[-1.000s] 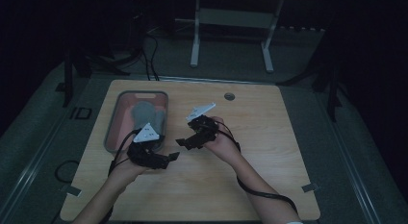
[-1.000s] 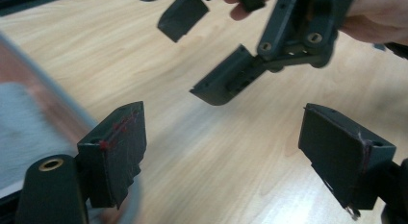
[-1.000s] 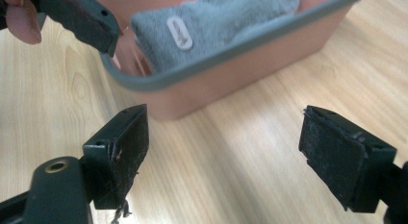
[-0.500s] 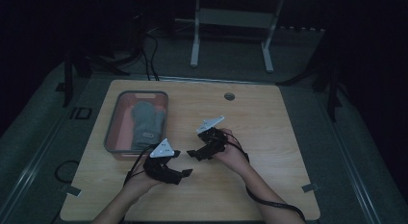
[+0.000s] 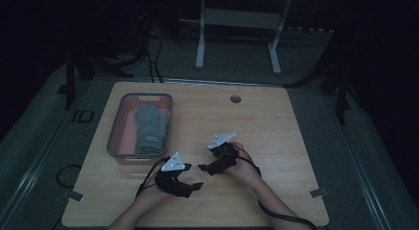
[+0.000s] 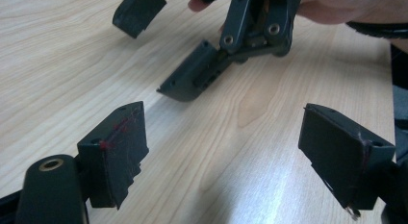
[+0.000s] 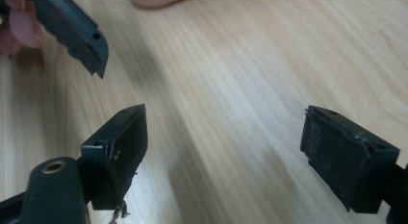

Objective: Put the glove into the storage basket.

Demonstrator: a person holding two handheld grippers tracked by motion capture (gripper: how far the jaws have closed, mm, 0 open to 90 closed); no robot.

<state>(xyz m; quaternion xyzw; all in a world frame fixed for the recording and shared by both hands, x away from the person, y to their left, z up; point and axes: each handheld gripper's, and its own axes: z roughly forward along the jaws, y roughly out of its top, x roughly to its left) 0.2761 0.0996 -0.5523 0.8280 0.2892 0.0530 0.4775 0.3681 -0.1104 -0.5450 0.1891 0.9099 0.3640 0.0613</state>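
A: What risk is seen from here?

B: A knock between the two tools, prob. The left gripper (image 5: 190, 186) and right gripper (image 5: 203, 168) are held just beside each other over the bare table (image 5: 276, 121), tips nearly facing. In the left gripper view, the other tool's jaw tips hang close ahead, low over the wood. If either is swung w/o care, a clash could be caused, or a jaw tip scraped on the tabletop.

A: And the gloves?

B: The grey gloves (image 5: 149, 127) are laid in the grey tray (image 5: 116, 122) at the table's left, well apart from both tools. Nothing there is touched. A hasty reach back could bump the tray rim, since the left tool is nearest to it.

A: How are the jaws set?

B: Both spread wide. In each gripper view, bare wood is seen between the pads (image 6: 120, 154); nothing is gripped or touched. Same for the right pads (image 7: 120, 152), though a bit of thread seems stuck under one.
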